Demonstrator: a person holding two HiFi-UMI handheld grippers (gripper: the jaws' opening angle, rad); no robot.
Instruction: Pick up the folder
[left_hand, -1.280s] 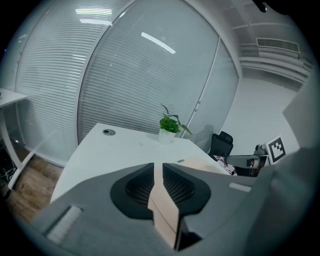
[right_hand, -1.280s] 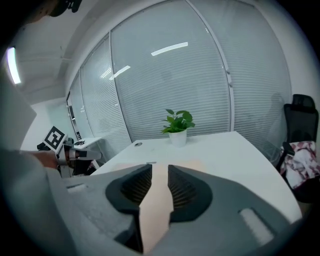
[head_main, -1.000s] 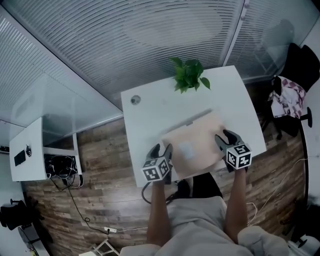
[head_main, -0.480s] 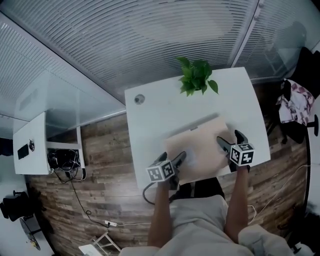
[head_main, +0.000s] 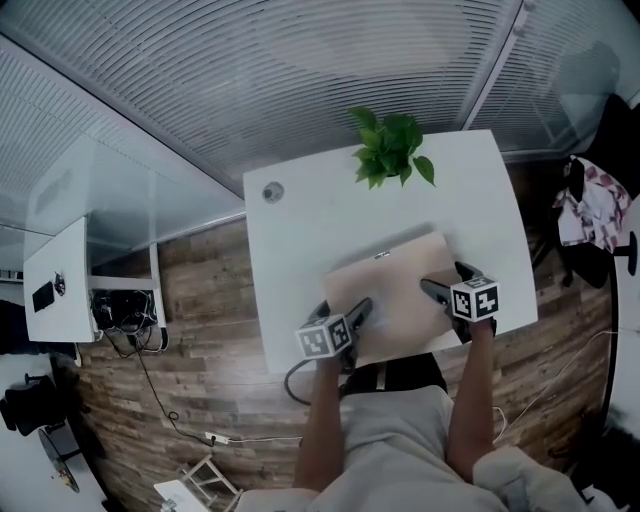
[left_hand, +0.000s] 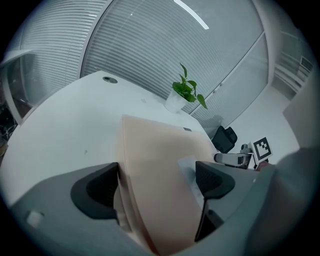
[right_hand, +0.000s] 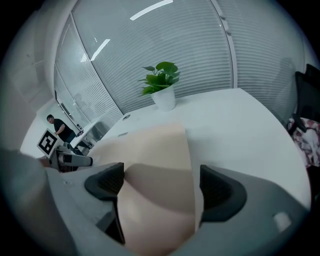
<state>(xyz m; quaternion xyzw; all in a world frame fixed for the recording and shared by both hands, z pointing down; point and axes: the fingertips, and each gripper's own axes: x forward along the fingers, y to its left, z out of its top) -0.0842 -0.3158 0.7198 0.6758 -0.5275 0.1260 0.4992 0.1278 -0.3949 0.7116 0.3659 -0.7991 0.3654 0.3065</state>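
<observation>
Jaws of the left gripper (head_main: 343, 308) and right gripper (head_main: 448, 282) have just been opening and stand released astride the folder (head_main: 395, 300), which lies ungripped on the bench (head_main: 300, 230); pick-up is judged outstanding.

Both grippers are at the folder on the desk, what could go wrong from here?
The left gripper and right gripper have just been opening their jaws; the folder sits between them, unpressed, so lifting now would leave it behind. It lies near the front edge of the desk; a nudge might slide it off.
</observation>
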